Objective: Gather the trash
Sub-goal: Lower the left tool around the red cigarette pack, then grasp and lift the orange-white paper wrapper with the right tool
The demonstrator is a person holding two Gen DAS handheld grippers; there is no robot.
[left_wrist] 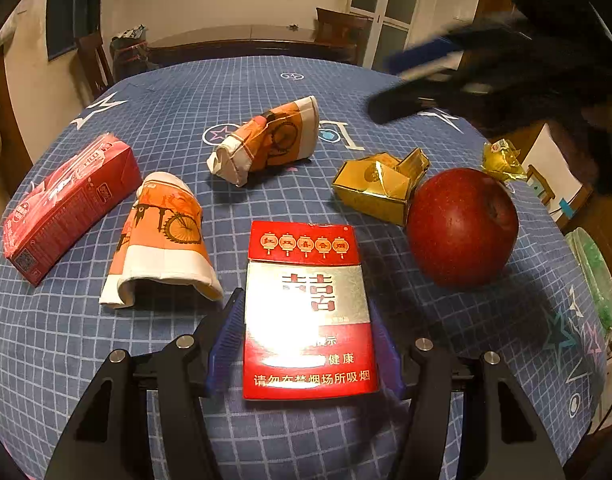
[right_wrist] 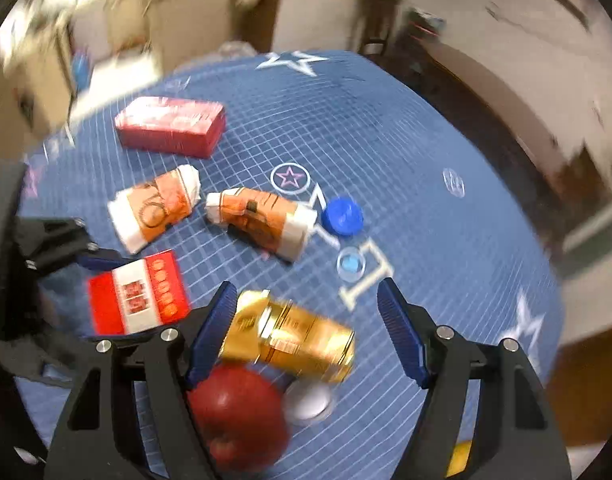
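My left gripper has its blue fingers on both sides of a red and silver cigarette pack lying on the blue checked tablecloth; it looks shut on the pack. Two crumpled orange paper cups, a red carton and a crushed gold box lie around it. My right gripper is open above the gold box. The pack and the left gripper show at its left. The right gripper appears blurred in the left wrist view.
A red apple sits right of the pack, also below the gold box in the right wrist view. A gold wrapper, a blue bottle cap, a clear cap and a white cap lie on the cloth. The table edge curves near.
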